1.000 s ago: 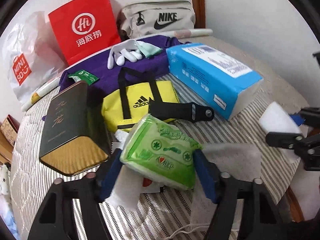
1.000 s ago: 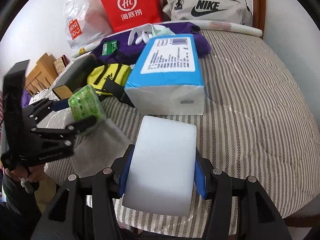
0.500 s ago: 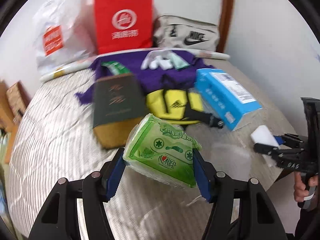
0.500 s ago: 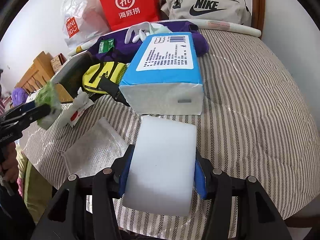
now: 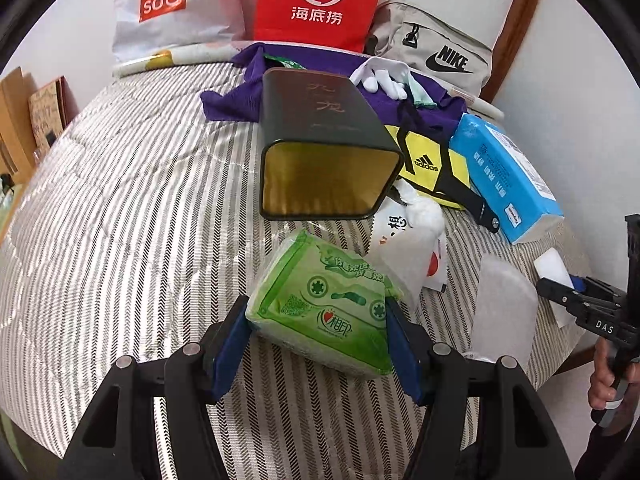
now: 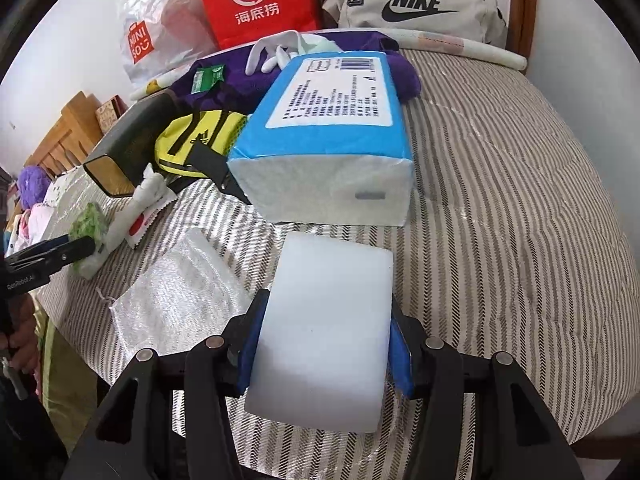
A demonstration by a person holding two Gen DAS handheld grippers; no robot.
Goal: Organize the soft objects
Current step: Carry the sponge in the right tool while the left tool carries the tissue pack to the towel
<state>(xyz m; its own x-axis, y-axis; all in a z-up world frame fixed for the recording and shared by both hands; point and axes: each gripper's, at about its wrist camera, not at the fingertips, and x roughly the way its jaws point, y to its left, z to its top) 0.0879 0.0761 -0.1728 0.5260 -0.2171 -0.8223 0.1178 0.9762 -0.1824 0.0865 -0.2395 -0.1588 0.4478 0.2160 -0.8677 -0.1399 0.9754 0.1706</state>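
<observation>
Where striped bed (image 6: 520,184) fills frame, blue tissue pack (image 6: 332,136) lies centre; right tool (image 6: 324,354) clamps white sponge block (image 6: 324,332) lower centre; left tool (image 5: 316,344) clamps green tissue packet (image 5: 324,308) lower centre, below dark tin (image 5: 324,148).

Glossy green plastic tissue pack (image 5: 324,304), matt white foam block (image 6: 324,332), striped woven cloth cover (image 6: 500,208).

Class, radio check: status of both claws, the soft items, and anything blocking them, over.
Left claw shut on green tissue pack. Right claw shut on white sponge block. Dark tin box ahead of left; blue tissue pack ahead of right.
</observation>
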